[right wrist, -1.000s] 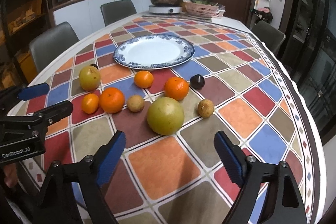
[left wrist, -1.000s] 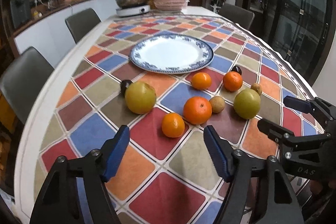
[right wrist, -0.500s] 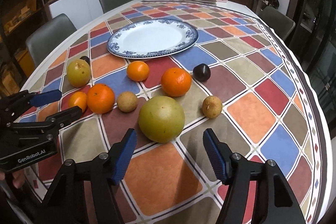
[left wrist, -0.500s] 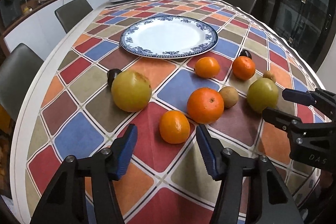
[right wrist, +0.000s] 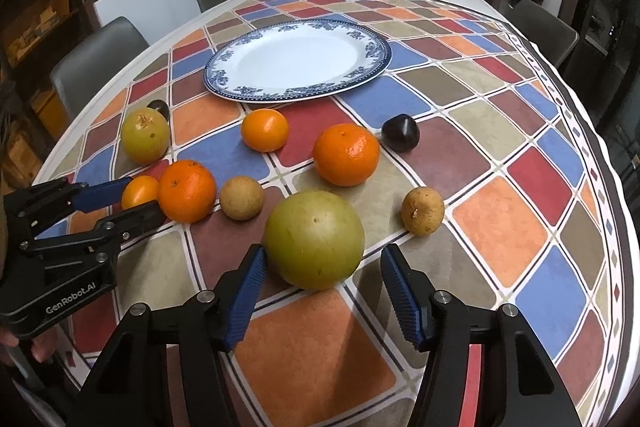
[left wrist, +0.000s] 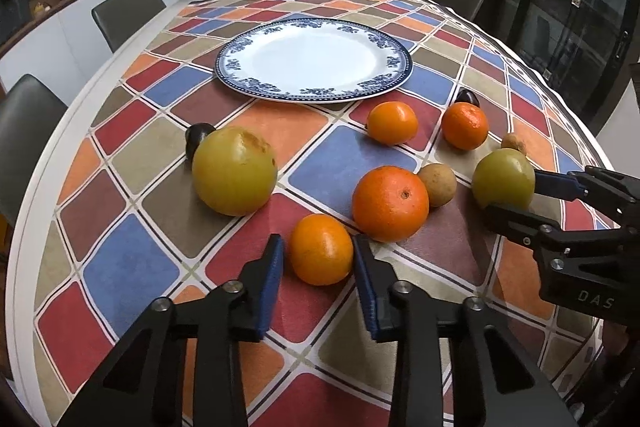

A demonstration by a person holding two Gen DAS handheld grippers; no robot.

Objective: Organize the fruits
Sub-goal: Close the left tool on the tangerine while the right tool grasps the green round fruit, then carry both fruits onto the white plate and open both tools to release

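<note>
Your left gripper (left wrist: 318, 253) has its blue pads closed right down on the small orange (left wrist: 321, 249), which sits on the cloth (left wrist: 132, 267) at the near end of the fruit cluster. A bigger orange (left wrist: 390, 203) lies just beside the right pad, so that side is tight; the left side is open cloth up to the yellow-green fruit (left wrist: 234, 171).

Your right gripper (right wrist: 322, 265) straddles the large green fruit (right wrist: 314, 241). Its jaws are closing: the left pad is at the skin, while the right pad is clear of it. A brown fruit (right wrist: 423, 211) lies near, just past the right finger; another brown fruit (right wrist: 242, 197) sits far-left of the green fruit.

The plate (right wrist: 240, 91) lies beyond the cluster, bare, with two more oranges and a dark fruit (right wrist: 400, 133) between. Right of the green fruit, the cloth runs open to the table's edge.
</note>
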